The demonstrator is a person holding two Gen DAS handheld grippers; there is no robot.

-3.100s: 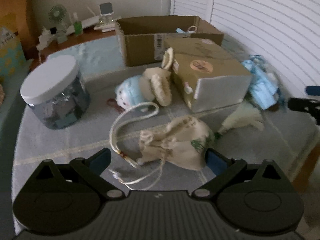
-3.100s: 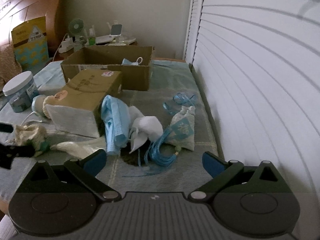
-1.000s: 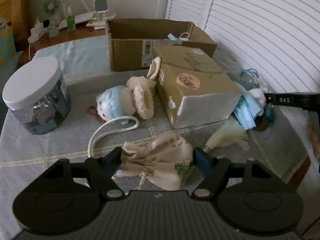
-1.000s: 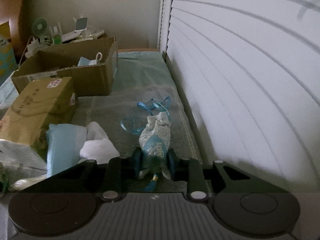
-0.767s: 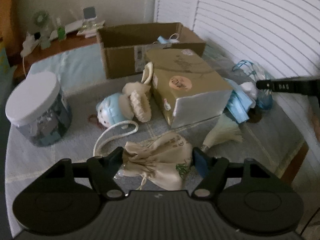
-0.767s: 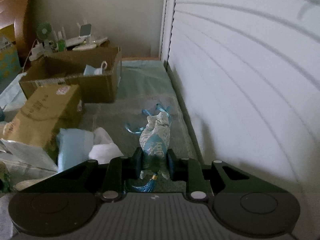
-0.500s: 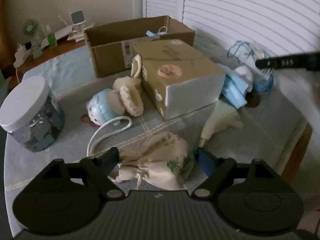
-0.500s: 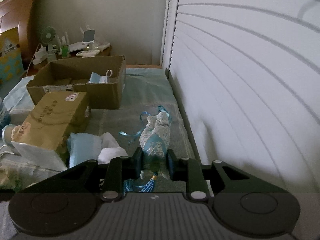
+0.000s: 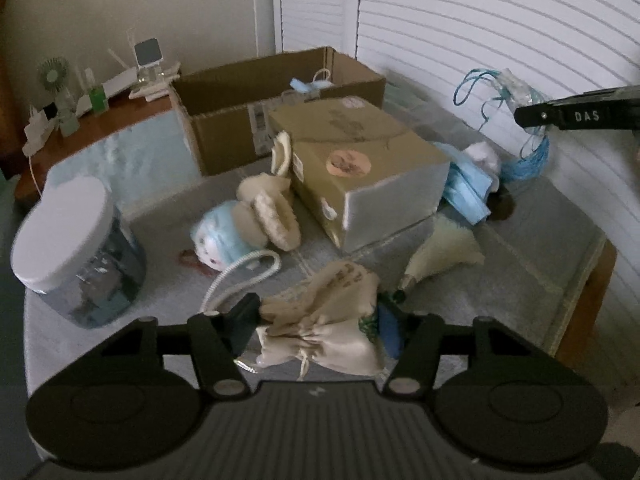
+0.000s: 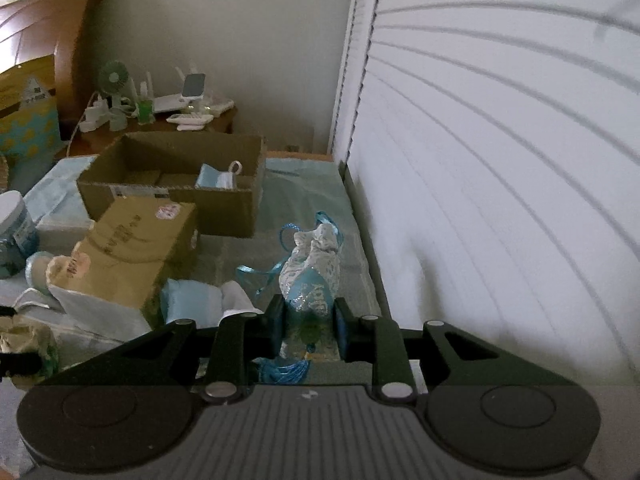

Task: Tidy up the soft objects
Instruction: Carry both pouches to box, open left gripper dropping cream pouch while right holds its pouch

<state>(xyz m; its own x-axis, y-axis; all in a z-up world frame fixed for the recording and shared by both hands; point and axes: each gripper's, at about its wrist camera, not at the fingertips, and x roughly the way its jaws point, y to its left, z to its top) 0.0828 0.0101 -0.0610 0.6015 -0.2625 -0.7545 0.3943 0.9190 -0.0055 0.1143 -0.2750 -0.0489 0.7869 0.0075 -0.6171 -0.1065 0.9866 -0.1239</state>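
My left gripper (image 9: pixel 316 316) is shut on a beige drawstring pouch (image 9: pixel 324 320) and holds it above the table, its white cord (image 9: pixel 236 276) trailing down. My right gripper (image 10: pixel 308 316) is shut on a blue and white sachet (image 10: pixel 312 276) with blue ribbons, lifted off the cloth; it also shows in the left wrist view (image 9: pixel 520 96). An open cardboard box (image 9: pixel 280 96) stands at the back of the table with a blue face mask (image 10: pixel 216 178) inside.
A closed tan box (image 9: pixel 360 172) lies mid-table. Beside it lie a blue plush toy (image 9: pixel 218 240), cream fluffy pieces (image 9: pixel 272 208), a cream tassel (image 9: pixel 440 256) and blue masks (image 9: pixel 464 192). A white-lidded jar (image 9: pixel 72 248) stands left. Louvred doors (image 10: pixel 500 160) run along the right.
Both grippers have closed on their pouches and lifted them. The left has risen with the beige pouch. The right has raised the blue sachet off the cloth.
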